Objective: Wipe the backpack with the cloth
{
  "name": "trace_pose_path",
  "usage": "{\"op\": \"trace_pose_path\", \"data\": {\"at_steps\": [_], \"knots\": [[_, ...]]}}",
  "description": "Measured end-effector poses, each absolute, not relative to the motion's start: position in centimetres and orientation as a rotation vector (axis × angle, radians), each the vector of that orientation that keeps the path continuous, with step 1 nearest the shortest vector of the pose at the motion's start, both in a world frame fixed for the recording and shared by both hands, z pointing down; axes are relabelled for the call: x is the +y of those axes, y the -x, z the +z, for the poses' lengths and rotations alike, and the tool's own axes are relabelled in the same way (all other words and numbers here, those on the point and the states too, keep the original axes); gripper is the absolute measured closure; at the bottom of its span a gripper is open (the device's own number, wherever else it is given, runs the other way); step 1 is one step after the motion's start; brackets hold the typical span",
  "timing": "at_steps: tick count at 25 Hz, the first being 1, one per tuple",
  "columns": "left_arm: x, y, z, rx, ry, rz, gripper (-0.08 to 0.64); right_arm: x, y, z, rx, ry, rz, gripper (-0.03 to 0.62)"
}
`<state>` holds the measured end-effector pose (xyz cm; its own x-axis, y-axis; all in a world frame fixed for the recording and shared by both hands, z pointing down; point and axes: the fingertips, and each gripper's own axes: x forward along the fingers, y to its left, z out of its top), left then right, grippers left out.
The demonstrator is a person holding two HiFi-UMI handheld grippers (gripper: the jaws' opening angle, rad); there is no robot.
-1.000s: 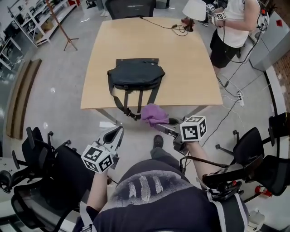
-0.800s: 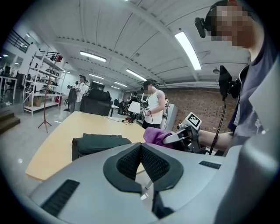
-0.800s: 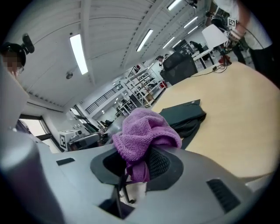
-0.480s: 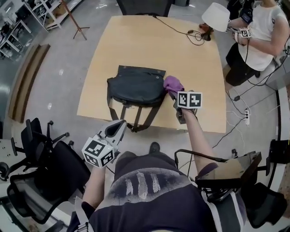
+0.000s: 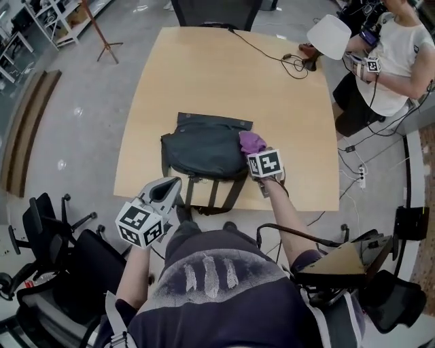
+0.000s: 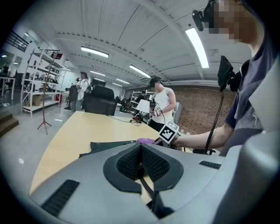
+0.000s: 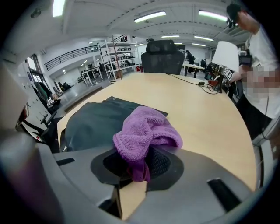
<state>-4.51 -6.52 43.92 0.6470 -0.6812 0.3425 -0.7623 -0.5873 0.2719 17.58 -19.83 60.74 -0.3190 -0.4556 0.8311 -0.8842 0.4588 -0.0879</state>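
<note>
A dark grey backpack (image 5: 206, 145) lies flat on the wooden table (image 5: 204, 75), its straps hanging over the near edge. My right gripper (image 5: 257, 151) is shut on a crumpled purple cloth (image 5: 251, 141), which rests at the backpack's right edge. In the right gripper view the cloth (image 7: 146, 131) bulges out of the right gripper (image 7: 138, 168), with the backpack (image 7: 92, 122) just left of it. My left gripper (image 5: 174, 185) is held off the table's near edge, left of the straps, shut with nothing in it; its pads (image 6: 151, 164) meet in its own view.
A white lamp (image 5: 328, 35) and a black cable (image 5: 272, 51) sit at the table's far right corner. A person (image 5: 394, 54) stands beside that corner. An office chair (image 5: 211, 10) is at the far side, another chair (image 5: 54, 231) at my left.
My right gripper carried the cloth from below the table's near edge up to the backpack's right side. The left gripper stayed almost in place.
</note>
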Motion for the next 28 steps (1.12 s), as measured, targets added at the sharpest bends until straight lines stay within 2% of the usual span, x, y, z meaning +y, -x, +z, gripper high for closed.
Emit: {"op": "trace_pose_path", "data": {"at_steps": [9, 15, 19, 23, 28], "knots": [[-13.4, 10.0, 43.4, -0.956, -2.582, 0.287, 0.554, -17.2, -9.8, 59.8, -1.868, -1.025, 0.683, 0.494], [-14.7, 12.5, 44.5, -0.93, -2.553, 0.27, 0.554, -14.1, -0.6, 59.2, -1.956, -0.794, 0.743, 0.494], [-15.0, 13.9, 45.2, -0.95, -2.529, 0.261, 0.554, -12.8, 4.7, 59.1, -2.04, -0.666, 0.893, 0.494], [-15.4, 15.7, 45.9, -0.999, -2.493, 0.266, 0.554, -11.1, 10.2, 56.7, -2.208, -0.429, 1.214, 0.494], [-15.7, 17.8, 46.5, -1.072, -2.445, 0.275, 0.554, -14.9, 13.1, 52.7, -2.371, -0.392, 1.328, 0.494]]}}
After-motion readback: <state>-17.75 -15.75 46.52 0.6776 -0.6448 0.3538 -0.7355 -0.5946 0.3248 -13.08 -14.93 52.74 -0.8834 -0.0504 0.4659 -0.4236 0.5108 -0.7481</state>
